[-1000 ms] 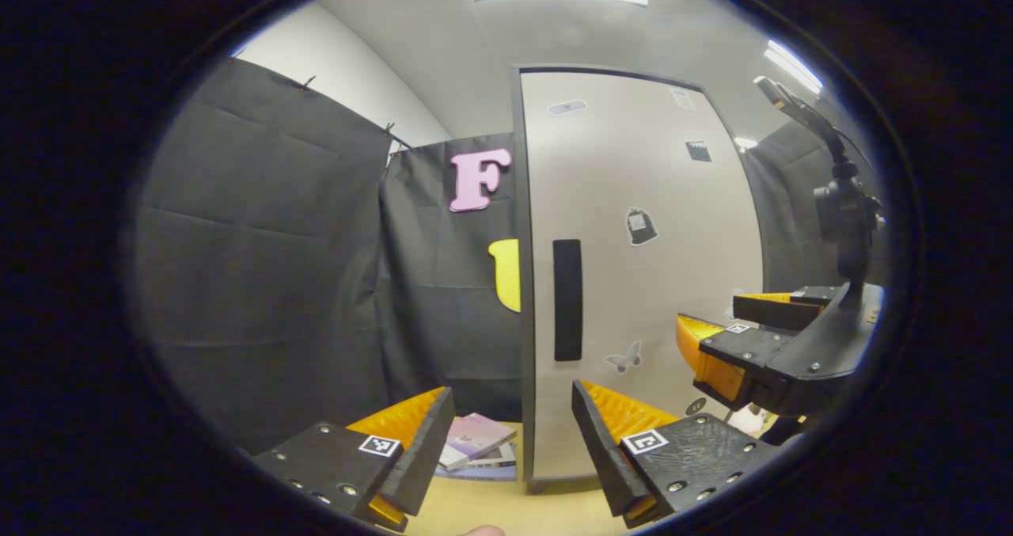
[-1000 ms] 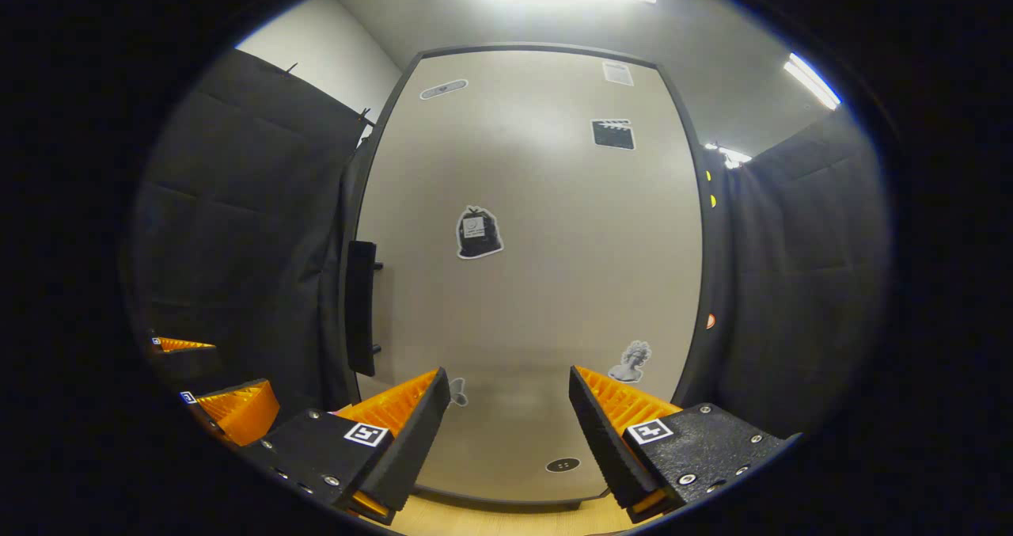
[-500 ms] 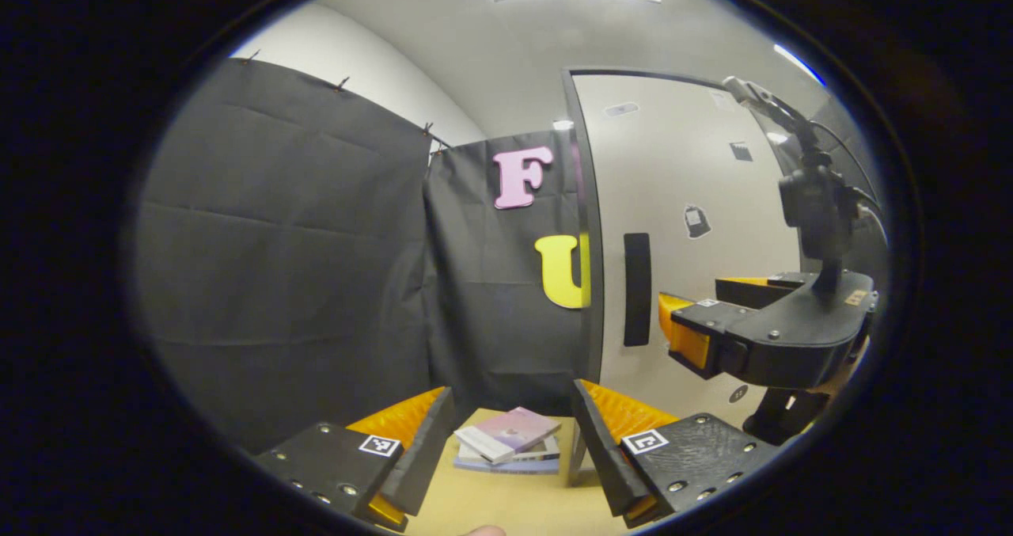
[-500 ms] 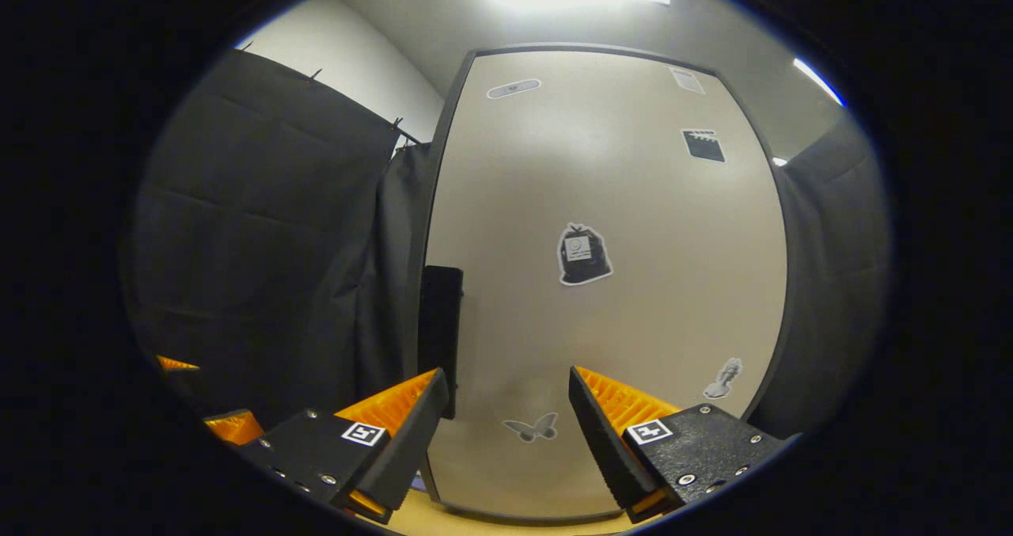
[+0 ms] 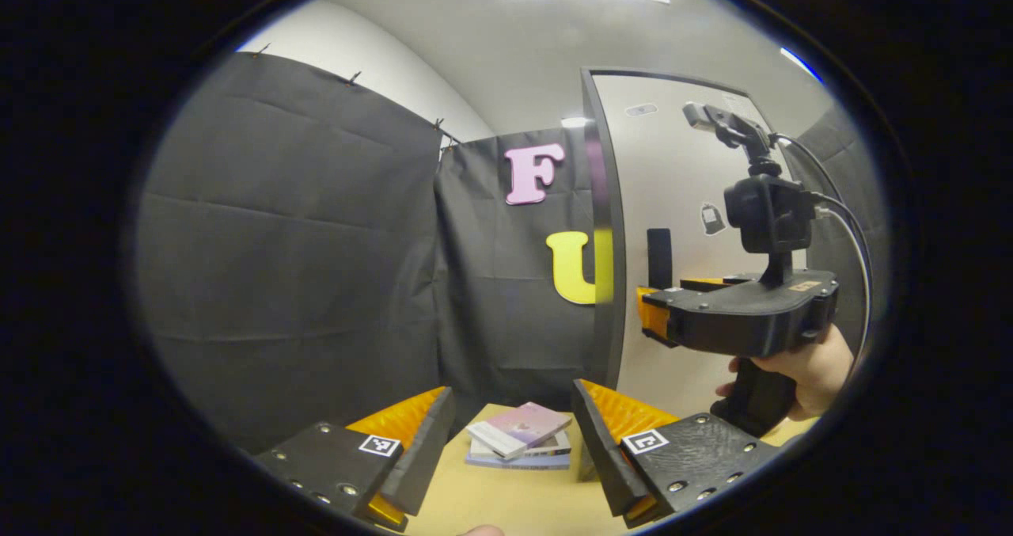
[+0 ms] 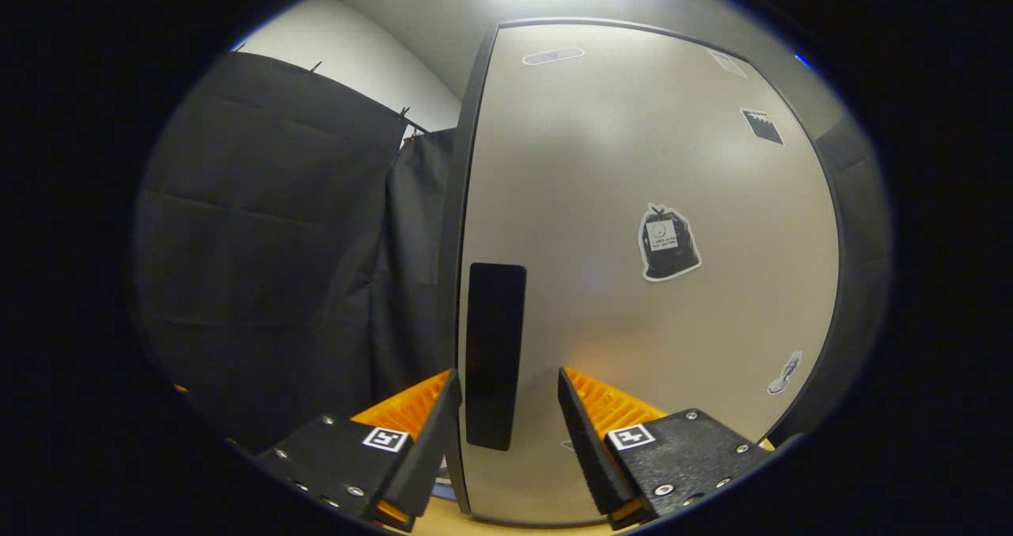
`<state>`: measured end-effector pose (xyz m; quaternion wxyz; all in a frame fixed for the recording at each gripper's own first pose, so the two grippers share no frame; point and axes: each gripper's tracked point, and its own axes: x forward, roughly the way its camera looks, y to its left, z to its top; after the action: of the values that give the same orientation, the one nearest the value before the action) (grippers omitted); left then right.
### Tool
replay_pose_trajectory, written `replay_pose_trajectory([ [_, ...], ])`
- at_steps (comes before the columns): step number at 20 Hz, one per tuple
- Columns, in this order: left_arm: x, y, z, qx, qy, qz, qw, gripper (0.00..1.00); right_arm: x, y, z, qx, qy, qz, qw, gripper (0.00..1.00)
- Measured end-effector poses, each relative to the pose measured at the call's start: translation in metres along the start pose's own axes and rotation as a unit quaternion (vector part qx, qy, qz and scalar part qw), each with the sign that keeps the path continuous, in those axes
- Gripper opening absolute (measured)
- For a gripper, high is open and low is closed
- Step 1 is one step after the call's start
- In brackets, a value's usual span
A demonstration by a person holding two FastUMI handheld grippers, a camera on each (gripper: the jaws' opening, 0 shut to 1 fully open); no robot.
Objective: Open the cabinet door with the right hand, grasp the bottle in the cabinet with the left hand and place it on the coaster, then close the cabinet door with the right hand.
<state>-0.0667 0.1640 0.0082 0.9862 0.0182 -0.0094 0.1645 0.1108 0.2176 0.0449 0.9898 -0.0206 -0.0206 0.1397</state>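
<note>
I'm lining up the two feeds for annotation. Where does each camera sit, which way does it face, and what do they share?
Left gripper view: rides the left gripper, faces the booth wall and the books on the table; the right gripper and the hand holding it show.
Right gripper view: rides the right gripper, faces the closed cabinet door, fingers either side of the handle.
Shared: door, handle.

The left gripper (image 5: 513, 449), at the bottom of the left gripper view, has two wedge-shaped fingers with ribbed inner faces on black screw-studded blocks, each bearing a small square black-and-white marker. At right in that view the right gripper (image 5: 661, 310) is a black pistol-grip body held in a bare hand (image 5: 803, 370). A black camera (image 5: 768, 213) sits on a post above it, with black cables looping off its side.
</note>
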Motion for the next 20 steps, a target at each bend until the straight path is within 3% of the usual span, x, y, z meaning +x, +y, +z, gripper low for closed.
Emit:
replay_pose_trajectory([
  [1,-0.001,-0.001,0.0,-0.003,0.001,-0.001,1.0,0.9,0.002,0.005,-0.008,0.006,0.018,0.008,1.0,0.69],
  [4,0.0,-0.002,0.001,-0.008,-0.006,-0.006,1.0,0.86,0.002,0.01,-0.011,-0.015,0.033,0.01,0.999,0.35],
  [5,0.0,-0.003,0.0,-0.008,-0.006,-0.009,1.0,0.9,0.001,0.01,-0.009,-0.028,0.028,0.01,0.999,0.33],
  [6,0.0,-0.004,0.0,-0.01,-0.005,-0.014,1.0,0.86,0.003,0.011,-0.012,-0.034,0.032,0.011,0.999,0.31],
  [8,0.0,-0.006,-0.002,-0.015,-0.002,-0.022,1.0,0.9,0.001,0.012,-0.012,-0.028,0.039,0.017,0.999,0.29],
  [9,0.001,-0.007,-0.003,-0.018,-0.001,-0.027,0.999,0.86,-0.001,0.012,-0.012,-0.027,0.043,0.018,0.999,0.29],
  [12,0.004,-0.011,-0.004,-0.018,0.002,-0.046,0.999,0.86,-0.005,0.011,-0.013,-0.04,0.044,0.023,0.998,0.28],
  [13,0.006,-0.011,-0.004,-0.015,0.003,-0.053,0.998,0.91,-0.008,0.012,-0.013,-0.042,0.043,0.026,0.998,0.28],
  [14,0.008,-0.012,-0.004,-0.014,0.004,-0.059,0.998,0.86,-0.013,0.013,-0.013,-0.047,0.045,0.028,0.997,0.28],
  [17,0.009,-0.019,-0.004,-0.018,0.006,-0.084,0.996,0.91,-0.029,0.018,-0.01,-0.057,0.047,0.038,0.997,0.28],
  [19,0.004,-0.024,-0.001,-0.017,-0.004,-0.086,0.996,0.81,-0.041,0.021,-0.009,-0.051,0.045,0.048,0.997,0.28],
  [20,-0.006,-0.028,0.005,-0.014,-0.011,-0.085,0.996,0.86,-0.046,0.022,-0.008,-0.048,0.043,0.053,0.997,0.28],
])
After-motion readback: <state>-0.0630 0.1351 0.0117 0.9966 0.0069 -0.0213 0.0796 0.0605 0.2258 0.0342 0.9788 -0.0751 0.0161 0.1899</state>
